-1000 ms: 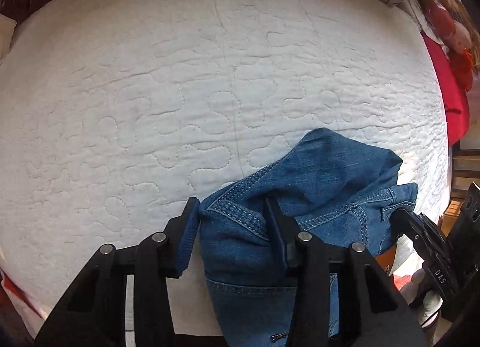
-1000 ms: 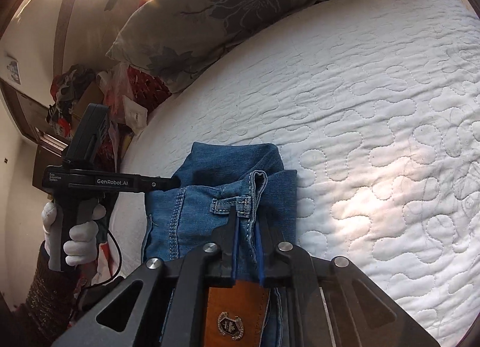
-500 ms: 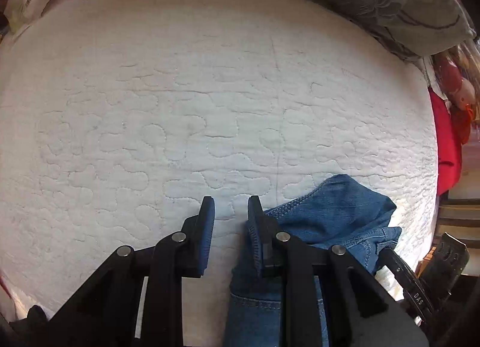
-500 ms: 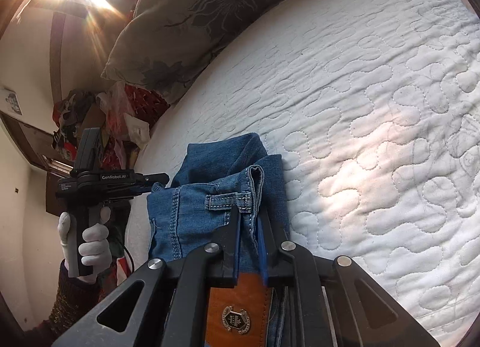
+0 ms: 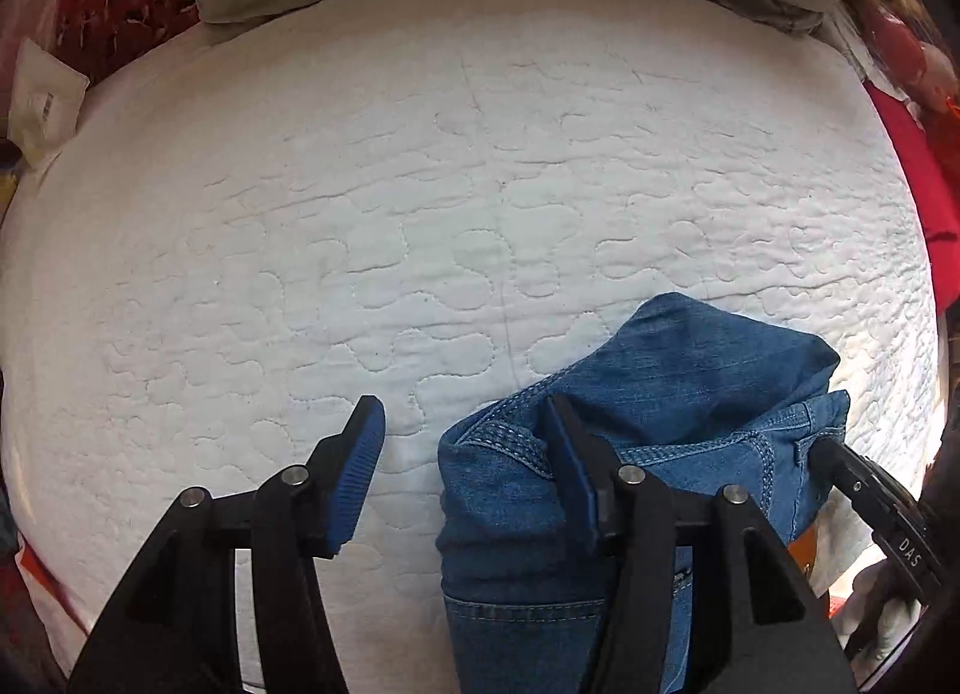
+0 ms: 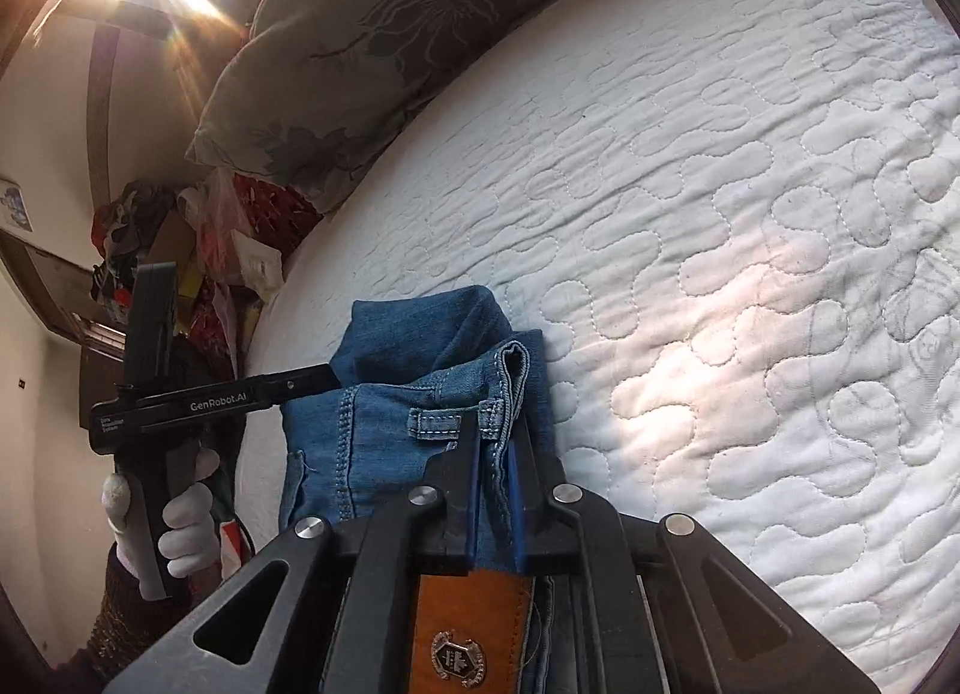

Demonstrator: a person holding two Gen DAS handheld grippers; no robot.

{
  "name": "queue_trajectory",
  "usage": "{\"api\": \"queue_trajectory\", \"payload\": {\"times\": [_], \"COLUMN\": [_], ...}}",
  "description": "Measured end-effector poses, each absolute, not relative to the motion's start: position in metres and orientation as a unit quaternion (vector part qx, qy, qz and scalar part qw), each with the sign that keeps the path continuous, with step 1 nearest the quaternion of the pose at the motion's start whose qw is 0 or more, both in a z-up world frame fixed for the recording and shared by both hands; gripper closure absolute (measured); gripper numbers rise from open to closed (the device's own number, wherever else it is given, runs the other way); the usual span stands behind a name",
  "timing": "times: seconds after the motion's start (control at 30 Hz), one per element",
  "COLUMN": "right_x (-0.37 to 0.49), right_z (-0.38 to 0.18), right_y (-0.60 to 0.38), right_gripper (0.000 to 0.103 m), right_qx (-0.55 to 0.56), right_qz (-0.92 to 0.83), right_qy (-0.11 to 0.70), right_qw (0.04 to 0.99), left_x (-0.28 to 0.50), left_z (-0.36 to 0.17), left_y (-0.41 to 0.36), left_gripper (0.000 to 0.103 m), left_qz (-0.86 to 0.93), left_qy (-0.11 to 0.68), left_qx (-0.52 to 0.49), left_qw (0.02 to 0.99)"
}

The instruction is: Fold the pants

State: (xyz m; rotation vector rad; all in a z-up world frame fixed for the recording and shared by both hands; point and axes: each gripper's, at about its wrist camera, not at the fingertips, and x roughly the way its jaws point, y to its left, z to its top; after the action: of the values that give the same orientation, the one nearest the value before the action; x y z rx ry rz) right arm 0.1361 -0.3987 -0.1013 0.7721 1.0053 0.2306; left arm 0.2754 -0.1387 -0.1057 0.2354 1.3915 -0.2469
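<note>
The right tool (image 6: 493,448) is nearest; its 2 blue pads pinch the waistband edge of the folded blue denim pants (image 6: 414,394), just above a brown leather patch (image 6: 471,628). The left tool (image 5: 465,439) stands open, 1 finger (image 5: 360,454) over bare cover, the other finger (image 5: 573,466) resting against the denim fold. The pants lie in a small bundle at the near edge of the white quilted bed (image 5: 420,184). Farther off, a grey flowered pillow (image 6: 384,33) rests at the bed's head.
</note>
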Motion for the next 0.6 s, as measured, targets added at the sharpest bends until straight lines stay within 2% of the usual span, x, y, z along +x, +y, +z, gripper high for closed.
{"api": "queue_trajectory", "payload": {"times": [0.03,0.2,0.4,0.43,0.47,0.5,0.53,0.6], "right_x": [0.135,0.118,0.117,0.121,0.124,0.127,0.128,0.132], "right_z": [-0.103,-0.089,-0.091,-0.093,-0.094,-0.092,-0.088,-0.09], "right_y": [-0.399,-0.41,-0.409,-0.406,-0.402,-0.397,-0.394,-0.389], "right_gripper": [0.095,0.071,0.067,0.067,0.073,0.092,0.096,0.095], "right_qx": [0.369,0.405,0.419,0.414,0.403,0.388,0.372,0.335], "right_qz": [0.103,0.103,0.089,0.086,0.082,0.078,0.08,0.068], "right_qy": [0.465,0.448,0.446,0.452,0.459,0.461,0.457,0.467], "right_qw": [0.798,0.79,0.786,0.785,0.788,0.794,0.804,0.815], "left_x": [0.276,0.268,0.232,0.23,0.229,0.229,0.231,0.239], "left_z": [-0.103,-0.079,-0.093,-0.098,-0.1,-0.1,-0.099,-0.103], "left_y": [-0.132,-0.081,-0.081,-0.094,-0.099,-0.104,-0.11,-0.118], "left_gripper": [0.049,0.049,0.049,0.049,0.049,0.049,0.049,0.049], "left_qz": [-0.113,-0.138,-0.169,-0.16,-0.143,-0.13,-0.115,-0.092], "left_qy": [0.642,0.646,0.664,0.665,0.658,0.647,0.634,0.628], "left_qx": [0.084,-0.043,-0.085,-0.072,-0.06,-0.047,-0.025,0.009], "left_qw": [0.754,0.75,0.723,0.726,0.737,0.75,0.765,0.773]}}
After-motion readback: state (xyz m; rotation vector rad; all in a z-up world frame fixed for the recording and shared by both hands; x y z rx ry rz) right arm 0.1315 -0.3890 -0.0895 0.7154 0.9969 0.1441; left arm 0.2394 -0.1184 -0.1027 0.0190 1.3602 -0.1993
